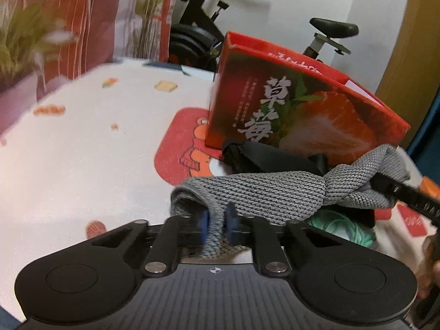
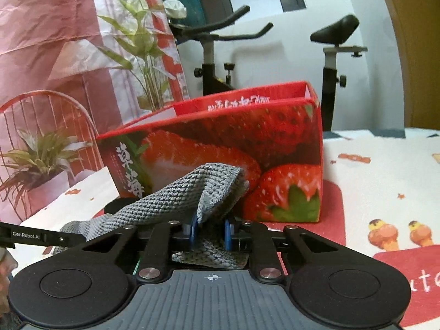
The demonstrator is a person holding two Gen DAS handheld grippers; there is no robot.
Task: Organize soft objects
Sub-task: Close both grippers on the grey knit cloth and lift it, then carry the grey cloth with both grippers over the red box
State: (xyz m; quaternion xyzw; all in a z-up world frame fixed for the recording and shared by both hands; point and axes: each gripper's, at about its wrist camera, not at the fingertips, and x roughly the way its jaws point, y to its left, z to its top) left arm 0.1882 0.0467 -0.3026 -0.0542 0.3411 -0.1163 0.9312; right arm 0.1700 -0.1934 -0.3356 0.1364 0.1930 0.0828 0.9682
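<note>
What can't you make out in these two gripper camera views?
- Inside of the red strawberry-printed cardboard box: both views, hidden by its walls.
- Black fabric item: left view, partly covered by the grey knitted cloth.
- Green item: left view, mostly hidden under the cloth.
- Left-view plants: motion-blurred.

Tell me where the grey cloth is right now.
The grey cloth hangs stretched between both claws, left and right, just in front of the red strawberry box above the table.

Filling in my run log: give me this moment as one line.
left gripper: shut on grey knit cloth | right gripper: shut on same cloth | cloth: held between both | strawberry box: open, behind
</note>
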